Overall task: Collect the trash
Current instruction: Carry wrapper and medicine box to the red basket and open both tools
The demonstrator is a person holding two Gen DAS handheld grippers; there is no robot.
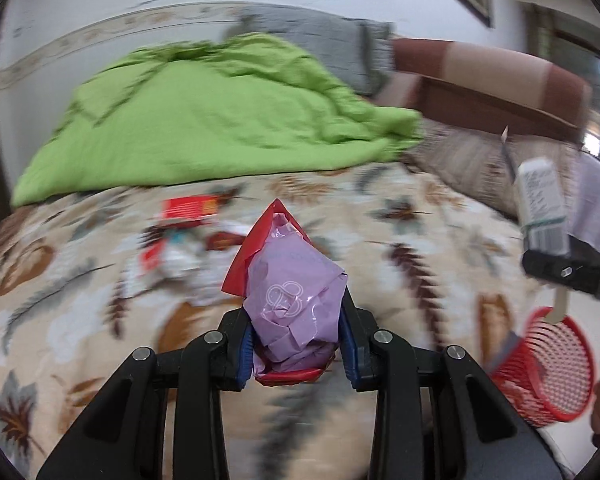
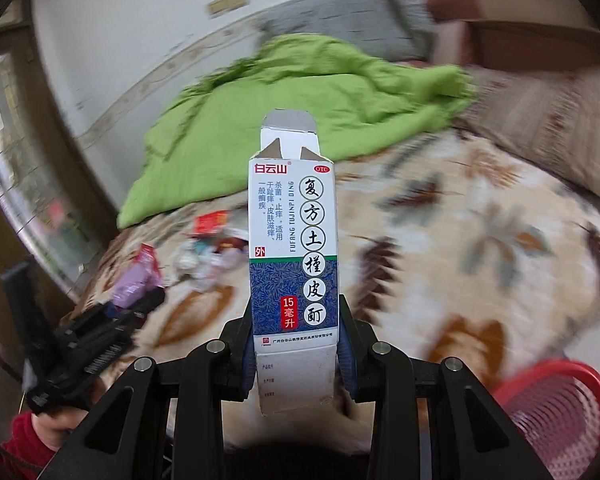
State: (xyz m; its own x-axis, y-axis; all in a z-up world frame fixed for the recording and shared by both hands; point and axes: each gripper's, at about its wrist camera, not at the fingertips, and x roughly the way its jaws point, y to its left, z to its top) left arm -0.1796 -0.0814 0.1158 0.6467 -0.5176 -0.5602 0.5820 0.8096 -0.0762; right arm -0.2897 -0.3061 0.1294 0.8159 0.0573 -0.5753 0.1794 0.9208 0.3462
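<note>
My left gripper (image 1: 296, 344) is shut on a crumpled lilac and red wrapper (image 1: 292, 280), held above the patterned bed. It also shows at the left of the right wrist view (image 2: 134, 286). My right gripper (image 2: 296, 356) is shut on a white and blue medicine carton (image 2: 294, 256), upright with its top flap open. That carton shows at the right of the left wrist view (image 1: 542, 204). A pile of loose trash (image 1: 188, 240) lies on the bedspread ahead, also in the right wrist view (image 2: 212, 248). A red mesh basket (image 1: 548, 364) sits at the lower right, also in the right wrist view (image 2: 560, 408).
A green blanket (image 1: 204, 120) lies bunched at the back of the bed. A grey pillow (image 1: 320, 36) and a brown headboard (image 1: 492, 80) stand behind it. A patterned pillow (image 2: 548, 128) lies at the right. A window (image 2: 16, 184) is at the left.
</note>
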